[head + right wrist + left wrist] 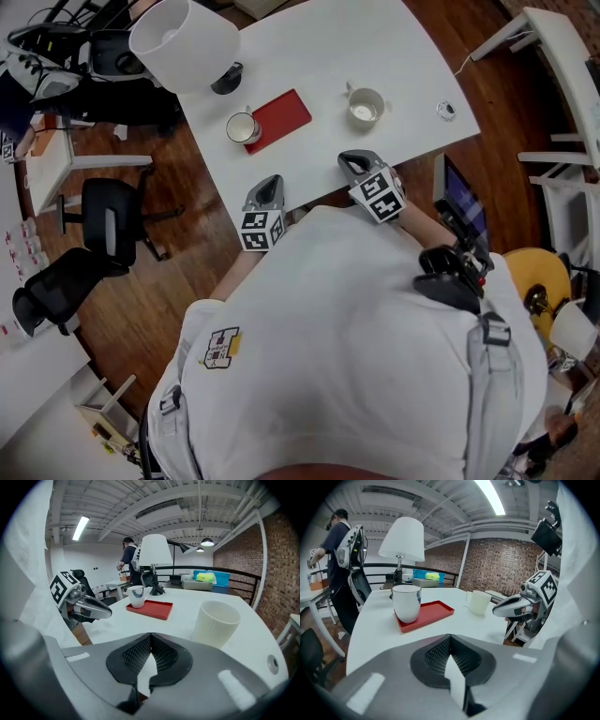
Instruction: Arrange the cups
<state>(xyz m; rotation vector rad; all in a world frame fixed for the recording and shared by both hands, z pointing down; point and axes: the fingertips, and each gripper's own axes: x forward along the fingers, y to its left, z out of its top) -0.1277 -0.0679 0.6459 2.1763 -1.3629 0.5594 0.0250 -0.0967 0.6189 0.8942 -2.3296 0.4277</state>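
Observation:
A white mug (243, 127) (407, 602) (136, 596) stands on the left end of a red tray (281, 120) (429, 613) (152, 608). A ribbed cream cup (366, 107) (478, 602) (214, 623) sits on the white table (394, 56) to the tray's right. My left gripper (266, 191) (449, 639) hovers at the table's near edge, shut and empty. My right gripper (354, 164) (150, 641) hangs over the near edge, short of the cream cup, shut with nothing in it. Each gripper shows in the other's view: the right gripper (513, 605), the left gripper (89, 605).
A white lamp (184, 42) (402, 538) (155, 550) stands at the table's far left corner. A small round fitting (446, 111) lies near the right edge. Office chairs (108, 225) stand on the wooden floor at left. A person (340, 559) works at another desk.

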